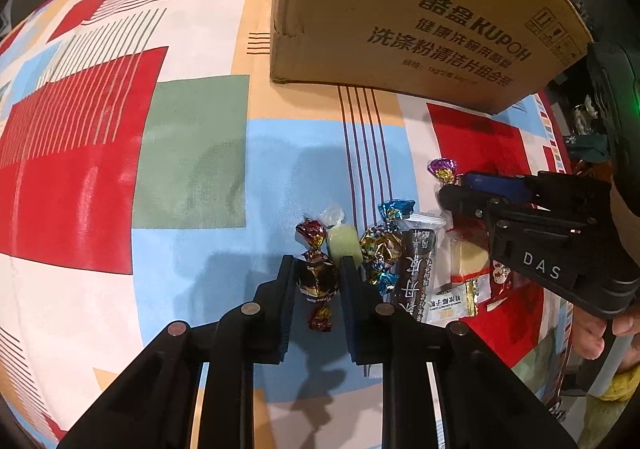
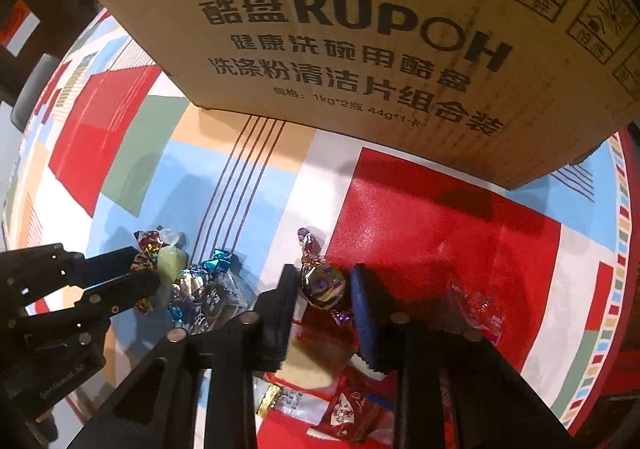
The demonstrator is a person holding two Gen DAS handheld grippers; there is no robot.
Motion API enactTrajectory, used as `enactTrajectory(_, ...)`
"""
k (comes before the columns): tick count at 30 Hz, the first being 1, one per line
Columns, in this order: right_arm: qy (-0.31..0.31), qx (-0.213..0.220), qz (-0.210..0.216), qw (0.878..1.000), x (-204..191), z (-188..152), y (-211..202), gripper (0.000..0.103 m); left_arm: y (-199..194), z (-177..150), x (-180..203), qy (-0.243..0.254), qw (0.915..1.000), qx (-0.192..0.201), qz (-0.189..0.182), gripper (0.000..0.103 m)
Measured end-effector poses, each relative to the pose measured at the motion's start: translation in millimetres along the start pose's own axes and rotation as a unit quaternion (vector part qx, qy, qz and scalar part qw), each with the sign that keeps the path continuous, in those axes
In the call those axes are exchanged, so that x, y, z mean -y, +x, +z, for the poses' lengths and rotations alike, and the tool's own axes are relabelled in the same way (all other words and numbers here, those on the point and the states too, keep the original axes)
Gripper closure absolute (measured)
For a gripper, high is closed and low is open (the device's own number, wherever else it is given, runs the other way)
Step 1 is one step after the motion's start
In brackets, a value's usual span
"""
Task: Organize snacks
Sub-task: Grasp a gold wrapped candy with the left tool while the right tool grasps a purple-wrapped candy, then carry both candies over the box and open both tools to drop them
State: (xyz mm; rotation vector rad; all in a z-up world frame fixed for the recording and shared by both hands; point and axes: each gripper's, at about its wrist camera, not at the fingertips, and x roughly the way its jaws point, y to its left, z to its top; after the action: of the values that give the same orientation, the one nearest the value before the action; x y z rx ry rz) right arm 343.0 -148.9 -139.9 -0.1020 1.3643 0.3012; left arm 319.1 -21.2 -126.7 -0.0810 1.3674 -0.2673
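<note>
- Cardboard box (image 2: 360,49) is standing just beyond both tools, upright on the patterned surface (image 1: 192,177), its opening out of view.
- Left tool (image 1: 318,273) is pinching the red-gold candy (image 1: 316,279), whose long axis is running along the fingers.
- Right tool (image 2: 325,285) is clamping the purple candy (image 2: 323,285), nearer the box.

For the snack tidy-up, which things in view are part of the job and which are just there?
Part of the job:
- red candy, in the left gripper
- purple candy, in the right gripper
- blue candy, green candy, brown bar, red packets
- cardboard box, probably where they go

Just there:
- patterned tablecloth
</note>
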Motion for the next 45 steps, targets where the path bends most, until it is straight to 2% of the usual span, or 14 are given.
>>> enactTrajectory(11, 0.005, 0.007, 0.002, 1.000, 6.4, -12.5, -15.9, 0.079, -12.3, -3.7, 3.9, 0.005, 0.9998, 0.019, 0.008, 0.082)
enactTrajectory(21, -0.004, 0.038, 0.006, 0.999, -8.5, -24.6, -63.0, 0.079, -48.6, -5.8, 17.5, 0.022, 0.9983, 0.054, 0.004, 0.082)
enactTrajectory(31, -0.001, 0.089, 0.014, 0.996, 11.8, -27.6, -117.7, 0.079, -99.1, -3.2, 38.5, 0.041, 0.9937, 0.104, 0.000, 0.082)
enactTrajectory(45, 0.014, 0.159, 0.014, 0.987, 11.9, -11.5, -174.7, 0.079, -156.4, 22.1, 64.0, 0.075, 0.9832, 0.167, 0.000, 0.082)
